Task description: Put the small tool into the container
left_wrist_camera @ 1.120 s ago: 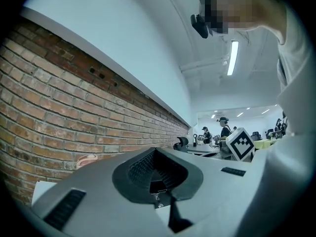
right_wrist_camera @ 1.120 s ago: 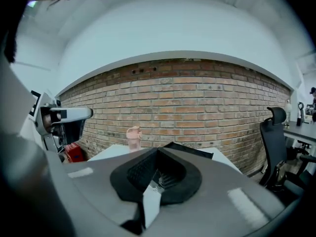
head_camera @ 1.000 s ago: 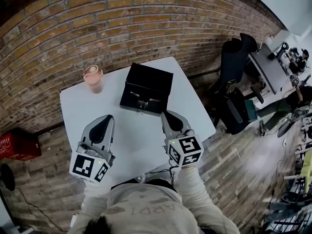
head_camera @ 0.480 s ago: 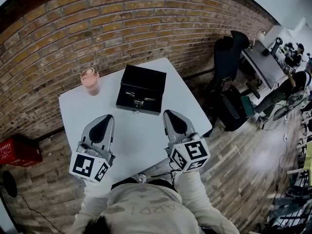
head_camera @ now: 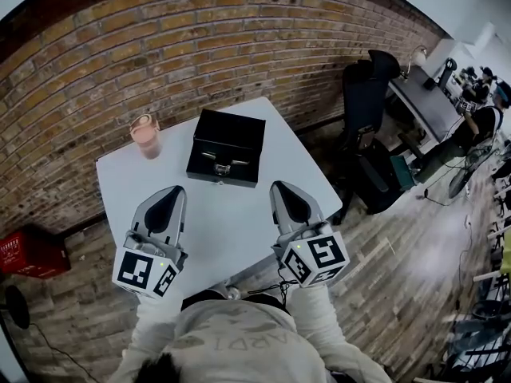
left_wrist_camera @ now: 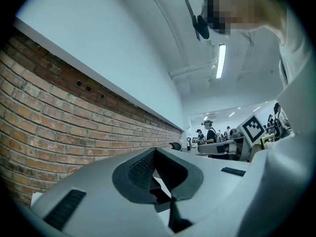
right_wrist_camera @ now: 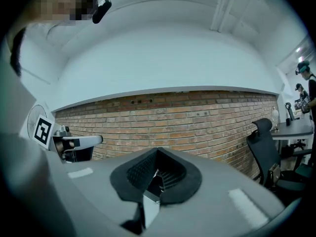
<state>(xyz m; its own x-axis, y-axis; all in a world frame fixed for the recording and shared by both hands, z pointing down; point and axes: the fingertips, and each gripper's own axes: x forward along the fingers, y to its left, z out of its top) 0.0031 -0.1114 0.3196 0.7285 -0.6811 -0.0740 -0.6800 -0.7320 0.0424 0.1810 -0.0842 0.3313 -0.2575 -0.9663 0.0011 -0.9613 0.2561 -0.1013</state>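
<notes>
The closed black container [head_camera: 227, 146] sat by the worktop's [head_camera: 231, 214] far edge, with a pink cup [head_camera: 146, 134] at the far left corner. The left gripper [head_camera: 169, 194] and right gripper [head_camera: 286, 188] hovered near the front edge, fingers together, holding nothing.

I'm in an open-plan office, loft style. A brick wall [head_camera: 200, 30] fills the top of the frame and a plank floor [head_camera: 383, 270] the lower right. At upper right, an office chair [head_camera: 363, 94] stands by desks [head_camera: 427, 102] where people [head_camera: 477, 122] sit. A strip light [left_wrist_camera: 220, 60] hangs overhead.
</notes>
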